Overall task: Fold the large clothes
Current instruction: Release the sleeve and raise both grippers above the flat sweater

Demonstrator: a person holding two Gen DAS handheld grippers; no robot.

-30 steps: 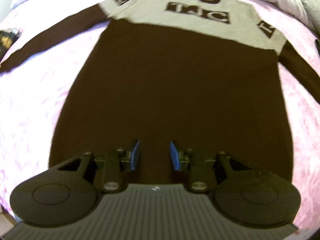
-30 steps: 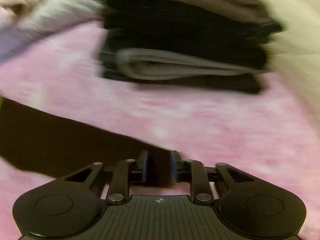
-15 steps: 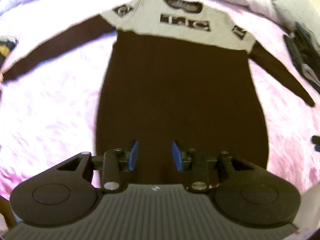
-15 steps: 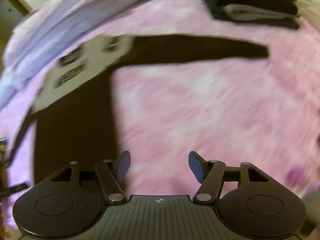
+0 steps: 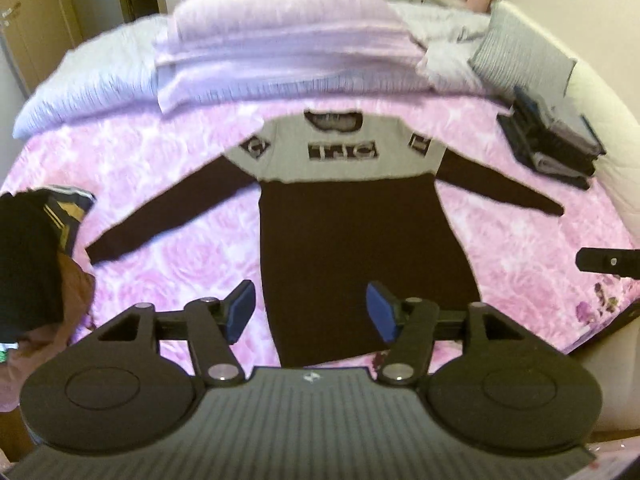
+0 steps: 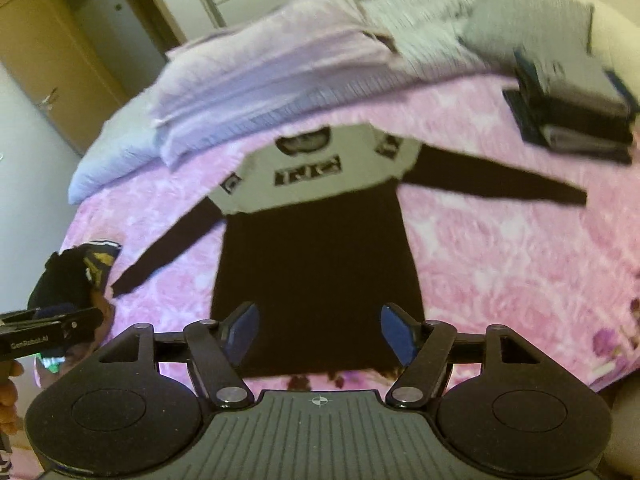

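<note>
**Both grippers hanging open above the spread sweater**

A long dark sweater (image 5: 360,248) with a grey lettered yoke is lying flat, sleeves spread, on the pink floral bedspread (image 5: 160,184). The left gripper (image 5: 308,312) is hovering over its hem, well clear of the cloth; its jaws have just been opening, with nothing between them. The right gripper (image 6: 320,332) is likewise hanging above the hem, jaws having just been spreading wide and empty. A stack of folded clothes (image 5: 552,144) is sitting beyond the sweater's right-hand sleeve.
</note>
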